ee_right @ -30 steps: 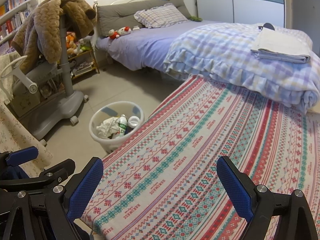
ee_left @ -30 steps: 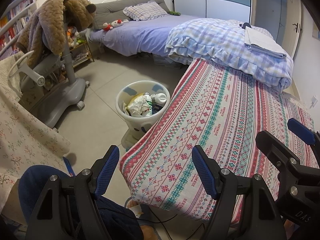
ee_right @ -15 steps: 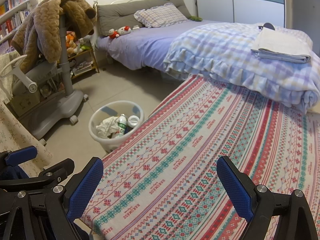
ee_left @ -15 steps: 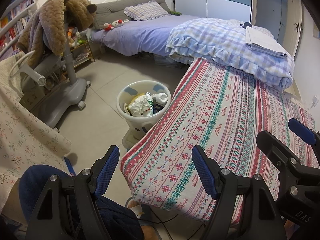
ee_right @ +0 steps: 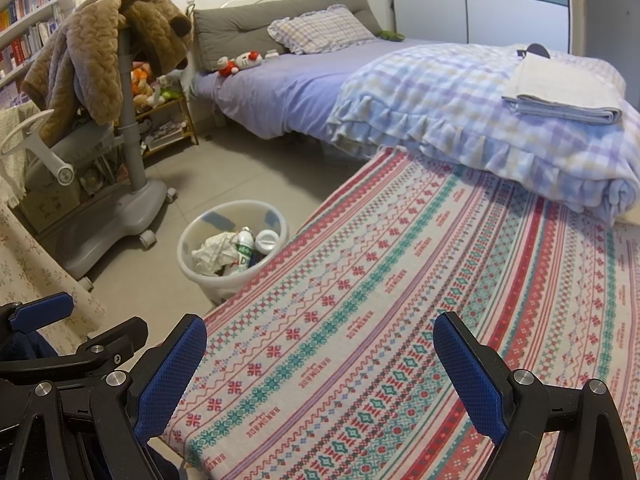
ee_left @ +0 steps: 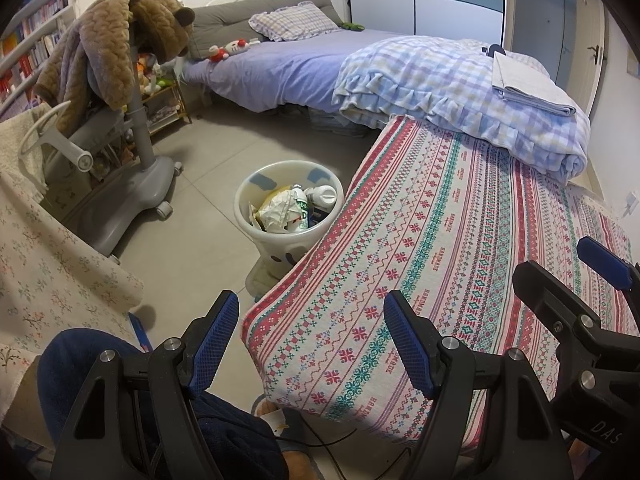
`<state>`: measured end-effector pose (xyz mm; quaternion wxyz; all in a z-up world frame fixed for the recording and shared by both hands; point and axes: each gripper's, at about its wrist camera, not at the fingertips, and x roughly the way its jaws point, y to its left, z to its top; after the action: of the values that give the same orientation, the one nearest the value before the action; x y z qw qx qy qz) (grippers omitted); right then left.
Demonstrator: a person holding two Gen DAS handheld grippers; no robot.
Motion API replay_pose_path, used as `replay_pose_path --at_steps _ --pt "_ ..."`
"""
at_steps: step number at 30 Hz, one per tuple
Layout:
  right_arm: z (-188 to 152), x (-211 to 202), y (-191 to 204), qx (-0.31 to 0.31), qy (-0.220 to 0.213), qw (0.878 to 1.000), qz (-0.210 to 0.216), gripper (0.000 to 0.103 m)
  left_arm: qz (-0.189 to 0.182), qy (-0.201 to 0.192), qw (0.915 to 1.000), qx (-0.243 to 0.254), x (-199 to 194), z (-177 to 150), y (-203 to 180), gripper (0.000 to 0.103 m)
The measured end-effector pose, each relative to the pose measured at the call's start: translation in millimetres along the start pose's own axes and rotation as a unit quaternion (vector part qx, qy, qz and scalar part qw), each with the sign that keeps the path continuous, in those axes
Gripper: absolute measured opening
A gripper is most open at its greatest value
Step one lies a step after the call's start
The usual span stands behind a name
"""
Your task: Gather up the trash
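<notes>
A white waste bin (ee_left: 256,210) (ee_right: 192,236) stands on the grey floor against the left edge of a patterned table cloth (ee_left: 460,260) (ee_right: 400,320). Inside it lie crumpled paper (ee_left: 278,210) (ee_right: 214,254) and a white bottle with a green label (ee_left: 300,208) (ee_right: 245,250). My left gripper (ee_left: 310,336) is open over the cloth's near left corner, nothing between its blue pads. My right gripper (ee_right: 320,364) is open above the cloth, also with nothing in it. Each gripper's tip shows at the edge of the other's view.
A grey wheeled chair (ee_left: 120,184) draped with a brown fleece stands left of the bin. A bed (ee_left: 288,64) with a folded checked quilt (ee_left: 460,84) lies beyond. A floral cloth (ee_left: 48,264) hangs at the left. A person's dark blue knee (ee_left: 80,368) is below.
</notes>
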<state>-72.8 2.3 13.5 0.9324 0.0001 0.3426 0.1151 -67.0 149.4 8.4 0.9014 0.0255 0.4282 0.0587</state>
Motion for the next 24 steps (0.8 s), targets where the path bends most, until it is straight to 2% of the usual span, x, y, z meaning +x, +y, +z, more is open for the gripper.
replay_pose_path --at_steps 24 --pt "-0.2 1.1 -0.8 0.001 0.001 1.0 0.001 0.095 0.008 -0.006 0.9999 0.002 -1.8 0.0 -2.4 0.078"
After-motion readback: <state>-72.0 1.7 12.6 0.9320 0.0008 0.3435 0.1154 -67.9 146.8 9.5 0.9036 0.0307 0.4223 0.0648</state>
